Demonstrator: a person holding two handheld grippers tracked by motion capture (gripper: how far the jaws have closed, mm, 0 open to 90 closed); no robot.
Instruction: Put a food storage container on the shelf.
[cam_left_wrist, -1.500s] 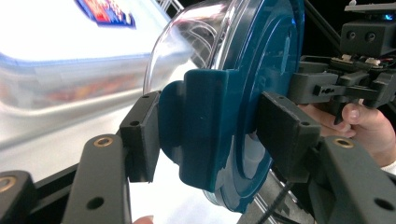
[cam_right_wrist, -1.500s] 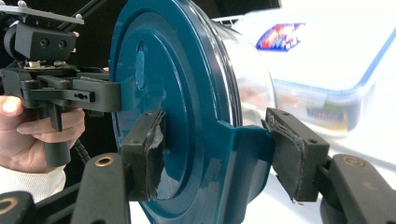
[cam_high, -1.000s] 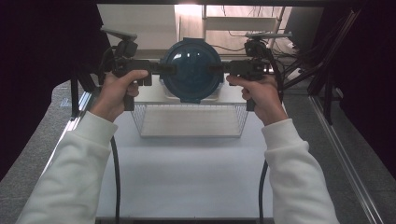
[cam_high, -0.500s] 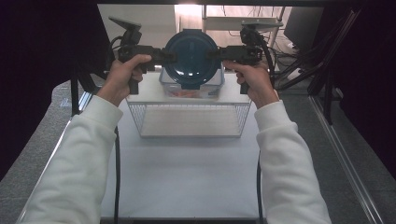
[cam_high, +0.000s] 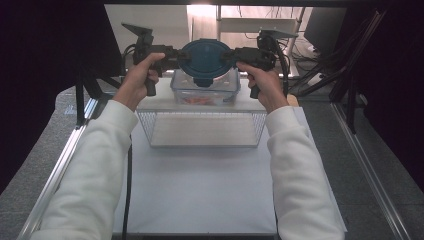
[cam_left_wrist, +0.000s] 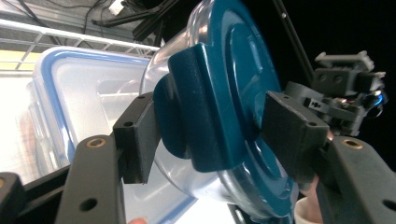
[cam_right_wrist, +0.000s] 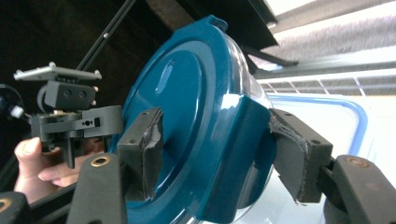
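Hanging level in the air above a clear rectangular storage box behind the wire basket, the round blue-lidded container faces lid-up — left gripper and right gripper each clamped on an opposite side latch.

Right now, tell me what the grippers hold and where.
Both hold the round blue-lidded container: left gripper and right gripper each clamp a blue latch tab on opposite sides.
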